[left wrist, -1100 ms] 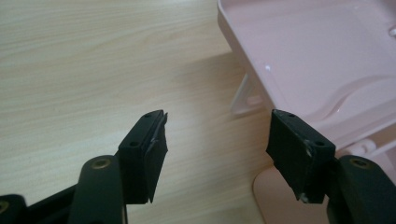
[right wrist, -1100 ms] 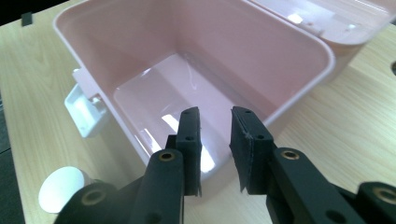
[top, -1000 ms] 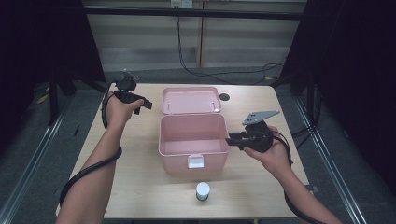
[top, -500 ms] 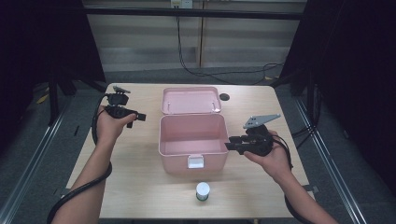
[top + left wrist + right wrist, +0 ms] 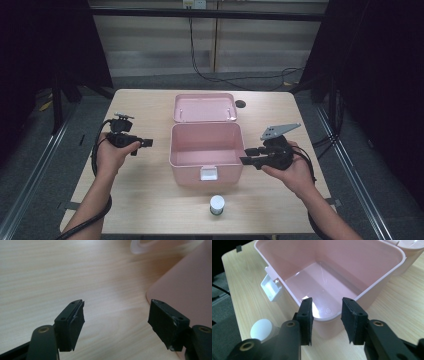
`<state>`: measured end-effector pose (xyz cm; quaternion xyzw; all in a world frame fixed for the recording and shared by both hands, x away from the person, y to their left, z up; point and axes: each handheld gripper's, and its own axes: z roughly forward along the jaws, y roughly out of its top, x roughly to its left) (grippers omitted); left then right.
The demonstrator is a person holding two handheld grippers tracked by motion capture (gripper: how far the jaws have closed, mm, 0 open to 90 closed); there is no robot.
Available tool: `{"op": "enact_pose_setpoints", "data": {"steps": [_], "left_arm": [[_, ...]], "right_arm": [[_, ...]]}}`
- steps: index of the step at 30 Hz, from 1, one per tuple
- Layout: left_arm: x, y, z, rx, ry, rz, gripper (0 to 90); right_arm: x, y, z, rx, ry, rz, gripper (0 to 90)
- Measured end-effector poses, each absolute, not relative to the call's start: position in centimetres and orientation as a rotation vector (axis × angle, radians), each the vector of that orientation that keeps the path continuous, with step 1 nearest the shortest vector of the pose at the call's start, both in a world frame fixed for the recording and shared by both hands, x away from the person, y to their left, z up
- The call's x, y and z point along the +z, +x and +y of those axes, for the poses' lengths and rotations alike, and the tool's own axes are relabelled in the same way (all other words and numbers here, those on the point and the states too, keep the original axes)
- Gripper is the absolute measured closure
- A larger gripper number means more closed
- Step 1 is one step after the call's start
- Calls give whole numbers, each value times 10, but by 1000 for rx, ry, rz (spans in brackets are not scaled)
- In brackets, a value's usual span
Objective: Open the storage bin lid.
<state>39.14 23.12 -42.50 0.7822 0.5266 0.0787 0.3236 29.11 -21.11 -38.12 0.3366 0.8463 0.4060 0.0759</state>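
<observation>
An open pink box (image 5: 205, 159) stands mid-table, its lid (image 5: 205, 107) laid back behind it. Its inside (image 5: 322, 275) looks empty, and a white latch (image 5: 272, 288) hangs on its front. My left gripper (image 5: 143, 143) is open just left of the box and points at its side; in the left gripper view the gripper (image 5: 116, 315) holds nothing over the wood, beside the pink wall (image 5: 185, 297). My right gripper (image 5: 246, 160) is open at the box's right front corner. In the right gripper view its gripper (image 5: 327, 305) hovers above the box rim (image 5: 327, 319).
A small jar with a white cap (image 5: 216, 204) stands in front of the box near the table's front edge, and its cap (image 5: 261, 330) sits low left in the right gripper view. Bare wooden table (image 5: 145, 200) lies on both sides. A dark hole (image 5: 240, 104) marks the far side.
My left gripper has come from the far left of the table toward the front, ending beside the box's left wall. The right gripper has dropped slightly.
</observation>
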Motion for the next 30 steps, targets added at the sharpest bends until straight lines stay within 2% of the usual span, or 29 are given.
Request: {"op": "enact_pose_setpoints", "data": {"steps": [9, 14, 22, 30], "left_arm": [[-447, 372, 237, 200, 2066, 1368, 273], [-458, 364, 240, 217, 2061, 1358, 236], [-473, 354, 240, 251, 2070, 1340, 235], [-482, 349, 237, 276, 2096, 1319, 227]], "right_arm": [[-378, 284, -213, 1181, 983, 2557, 497], [-381, 280, -219, 1167, 990, 2566, 448], [-391, 273, -227, 1159, 1003, 2589, 399], [-401, 268, -234, 1138, 1031, 2606, 386]]}}
